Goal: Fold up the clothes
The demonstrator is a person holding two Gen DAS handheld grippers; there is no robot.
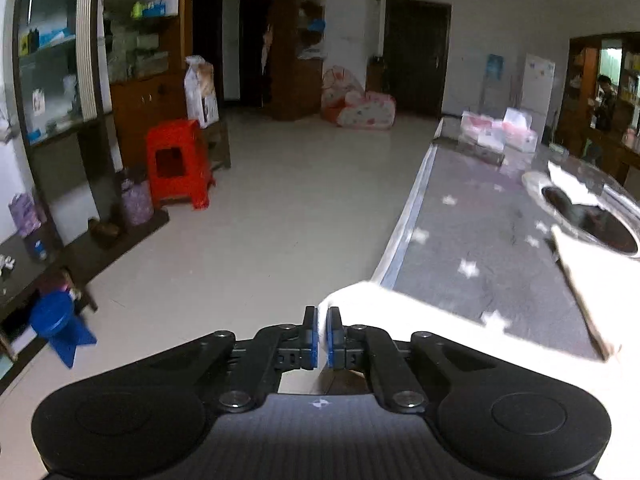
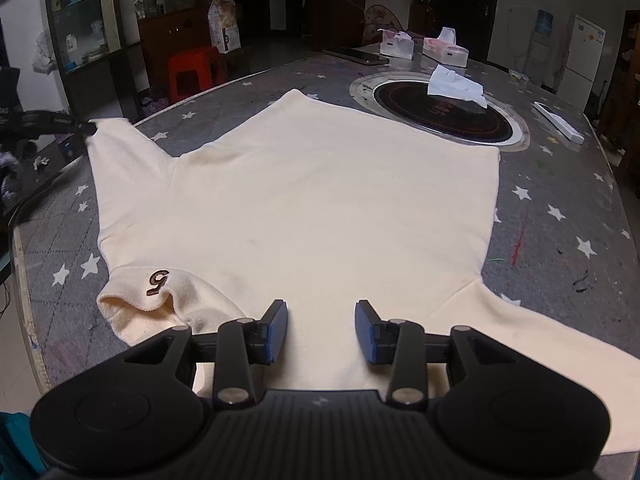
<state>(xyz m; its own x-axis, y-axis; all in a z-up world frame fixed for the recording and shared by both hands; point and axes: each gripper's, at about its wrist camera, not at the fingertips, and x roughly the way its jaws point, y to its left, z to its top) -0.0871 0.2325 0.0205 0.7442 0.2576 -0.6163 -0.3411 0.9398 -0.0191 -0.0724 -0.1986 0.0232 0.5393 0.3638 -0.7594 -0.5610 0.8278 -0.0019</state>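
Note:
A cream shirt (image 2: 320, 200) lies spread flat on the grey star-patterned table (image 2: 560, 220). One sleeve (image 2: 116, 148) reaches toward the table's left edge. My left gripper (image 2: 86, 127) is shut on that sleeve's tip. In the left wrist view the gripper (image 1: 323, 328) has its blue pads pressed together on the white cloth (image 1: 400, 320), out past the table's edge and over the floor. A second sleeve with a brown embroidered "5" (image 2: 158, 280) lies folded near the front left. My right gripper (image 2: 322, 320) hangs open over the shirt's near part, with nothing pinched between its fingers.
A round black hob (image 2: 440, 108) is set into the table beyond the shirt, with a white tissue (image 2: 456, 86) on it. Tissue boxes (image 2: 444, 50) and a dark flat device (image 2: 356, 55) stand at the far edge. A red stool (image 1: 178, 160) and a blue stool (image 1: 60, 324) are on the floor at left.

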